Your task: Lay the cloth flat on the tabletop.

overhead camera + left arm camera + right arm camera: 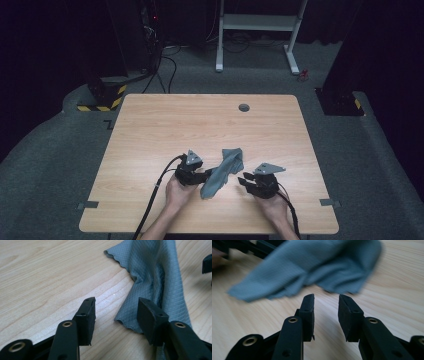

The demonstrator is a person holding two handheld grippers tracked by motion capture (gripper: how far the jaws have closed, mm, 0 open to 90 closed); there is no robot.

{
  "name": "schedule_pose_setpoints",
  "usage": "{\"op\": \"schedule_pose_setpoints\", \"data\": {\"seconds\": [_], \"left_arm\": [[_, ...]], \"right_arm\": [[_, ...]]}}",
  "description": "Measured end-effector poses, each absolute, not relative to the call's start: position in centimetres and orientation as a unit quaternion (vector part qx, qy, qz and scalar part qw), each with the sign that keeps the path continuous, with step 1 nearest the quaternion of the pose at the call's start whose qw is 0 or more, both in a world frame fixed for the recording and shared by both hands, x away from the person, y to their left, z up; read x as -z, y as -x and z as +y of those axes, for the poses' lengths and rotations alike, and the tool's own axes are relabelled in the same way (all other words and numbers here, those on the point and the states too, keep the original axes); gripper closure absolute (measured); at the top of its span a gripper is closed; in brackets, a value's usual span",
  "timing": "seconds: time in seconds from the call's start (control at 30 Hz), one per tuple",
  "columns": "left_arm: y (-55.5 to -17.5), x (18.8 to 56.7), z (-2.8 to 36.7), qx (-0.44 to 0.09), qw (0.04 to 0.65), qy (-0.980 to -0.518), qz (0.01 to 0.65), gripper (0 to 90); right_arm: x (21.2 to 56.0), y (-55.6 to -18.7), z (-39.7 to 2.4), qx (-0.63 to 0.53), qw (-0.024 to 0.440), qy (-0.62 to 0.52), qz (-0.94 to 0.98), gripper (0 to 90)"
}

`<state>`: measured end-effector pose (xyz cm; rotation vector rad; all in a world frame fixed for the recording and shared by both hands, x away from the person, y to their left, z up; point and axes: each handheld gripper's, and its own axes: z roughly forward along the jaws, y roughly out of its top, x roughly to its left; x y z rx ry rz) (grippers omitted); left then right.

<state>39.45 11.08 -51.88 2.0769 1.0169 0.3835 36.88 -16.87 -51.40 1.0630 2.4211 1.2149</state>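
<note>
While a crumpled grey cloth lies loose on the table, the left gripper and right gripper flank it (both unclenched, holding nothing), seemingly poised to grasp.

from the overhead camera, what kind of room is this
Probably a lab or recording studio, not a home. A bare wooden table stands on grey carpet amid black drapes, with yellow-and-black hazard-striped stand bases, loose cables and a white metal frame behind it. A grey cloth lies on the table.
</note>
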Motion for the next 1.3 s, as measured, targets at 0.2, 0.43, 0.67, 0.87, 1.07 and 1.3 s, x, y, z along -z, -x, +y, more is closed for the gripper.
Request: {"op": "schedule_pose_setpoints", "data": {"seconds": [0.2, 0.43, 0.67, 0.87, 1.07, 1.3], "left_arm": [[-39.2, 52.4, 10.9, -0.156, 0.39, -0.816, 0.397, 50.2], [-38.6, 52.5, 10.4, -0.181, 0.385, -0.826, 0.371, 60.8], [-38.6, 52.5, 10.4, -0.177, 0.387, -0.828, 0.365, 65.1], [-38.6, 52.5, 10.3, -0.17, 0.391, -0.828, 0.364, 69.1], [-38.2, 52.5, 10.0, -0.176, 0.389, -0.833, 0.352, 78.2], [-38.2, 52.5, 9.9, -0.17, 0.391, -0.834, 0.35, 87.2]], "right_arm": [[51.8, -37.5, -13.5, -0.406, 0.097, -0.343, 0.841, 66.4], [52.2, -38.1, -12.0, -0.388, 0.103, -0.342, 0.85, 80.7], [51.9, -37.4, -12.7, -0.382, 0.112, -0.342, 0.851, 89.1], [51.6, -36.5, -14.3, -0.378, 0.119, -0.351, 0.849, 88.9], [51.2, -35.8, -16.5, -0.372, 0.131, -0.367, 0.842, 88.9], [51.6, -35.2, -18.3, -0.367, 0.138, -0.383, 0.836, 89.0]]}}
